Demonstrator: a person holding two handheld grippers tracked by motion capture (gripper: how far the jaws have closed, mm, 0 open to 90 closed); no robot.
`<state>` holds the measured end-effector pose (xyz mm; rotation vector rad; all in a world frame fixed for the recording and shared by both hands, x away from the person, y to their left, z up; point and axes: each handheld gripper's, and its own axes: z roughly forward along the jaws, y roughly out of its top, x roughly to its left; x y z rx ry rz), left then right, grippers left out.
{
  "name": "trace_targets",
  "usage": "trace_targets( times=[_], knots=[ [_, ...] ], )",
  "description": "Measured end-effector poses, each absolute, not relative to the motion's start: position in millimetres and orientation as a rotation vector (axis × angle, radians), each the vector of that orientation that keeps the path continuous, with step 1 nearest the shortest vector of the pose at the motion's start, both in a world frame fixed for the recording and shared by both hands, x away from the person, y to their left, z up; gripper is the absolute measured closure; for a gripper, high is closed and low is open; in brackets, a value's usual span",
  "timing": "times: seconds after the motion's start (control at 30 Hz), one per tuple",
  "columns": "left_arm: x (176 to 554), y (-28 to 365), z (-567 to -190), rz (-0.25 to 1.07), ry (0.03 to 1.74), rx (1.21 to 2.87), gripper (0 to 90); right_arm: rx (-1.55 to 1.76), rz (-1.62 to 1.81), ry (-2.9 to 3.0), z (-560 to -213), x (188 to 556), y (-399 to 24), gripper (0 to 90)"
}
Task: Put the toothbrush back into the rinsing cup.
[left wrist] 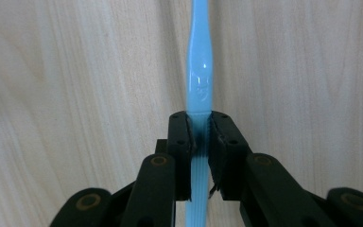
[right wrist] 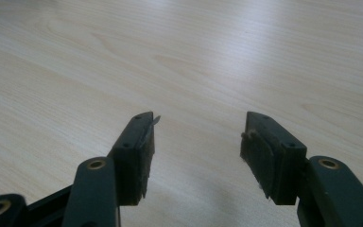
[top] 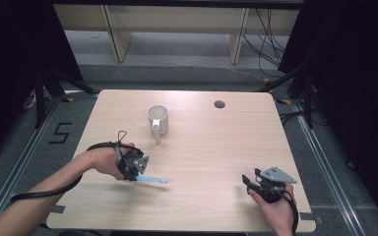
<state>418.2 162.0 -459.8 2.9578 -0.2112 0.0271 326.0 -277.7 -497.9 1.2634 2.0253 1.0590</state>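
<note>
A light blue toothbrush lies level just above the wooden table, its free end pointing right. My left gripper is shut on its handle; in the left gripper view the blue handle runs straight up from between the two black pads. A white mug stands upright behind it near the table's middle, handle turned toward me. My right gripper rests low at the front right, and in the right gripper view its jaws stand open over bare wood.
A round cable hole sits in the table's back right part. Black curtains and stand legs flank both sides. The table's front edge lies close to both hands.
</note>
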Motion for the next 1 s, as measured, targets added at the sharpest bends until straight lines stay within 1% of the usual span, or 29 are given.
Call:
trace_targets(
  times=[0.1,0.13,0.27,0.37,0.4,0.53,0.67,0.77,0.8,0.83,0.9,1.0],
  knots=[
    [417.2,163.2,-455.6,0.046,-0.201,2.931,78.8,1.304,1.066,2.034,-497.3,324.4,-275.0,44.9],
    [416.9,164.1,-453.0,0.059,-0.198,2.911,78.8,1.266,1.058,2.033,-497.4,325.8,-276.8,44.9],
    [417.4,166.6,-449.2,0.038,-0.202,2.867,78.8,1.268,1.06,2.032,-497.6,326.0,-276.6,44.9],
    [416.7,167.7,-448.5,0.051,-0.197,2.851,78.8,1.265,1.06,2.03,-497.8,326.1,-276.7,44.9],
    [415.6,168.6,-448.4,0.047,-0.167,2.821,78.8,1.31,1.07,2.03,-497.7,324.4,-274.5,44.9],
    [416.5,169.5,-445.3,0.055,-0.179,2.796,78.7,1.272,1.063,2.027,-497.9,325.8,-276.0,44.9],
    [416.3,171.8,-442.0,0.101,-0.147,2.716,78.7,1.308,1.072,2.027,-498.1,324.5,-274.4,44.9],
    [415.5,173.4,-441.3,0.106,-0.12,2.673,78.7,1.305,1.074,2.022,-498.5,324.4,-274.5,44.9],
    [415.1,175.2,-440.8,0.124,-0.104,2.629,78.8,1.265,1.062,2.019,-498.7,325.9,-276.7,44.9],
    [415.1,175.2,-440.8,0.124,-0.104,2.629,78.8,1.266,1.062,2.019,-498.7,325.9,-276.7,44.9],
    [414.4,177.3,-441.7,0.154,-0.051,2.525,78.7,1.264,1.062,2.019,-498.8,325.7,-276.6,44.9],
    [414.9,178.9,-441.7,0.173,-0.032,2.483,78.8,1.276,1.073,2.023,-499.1,325.5,-275.6,44.9]
  ],
)
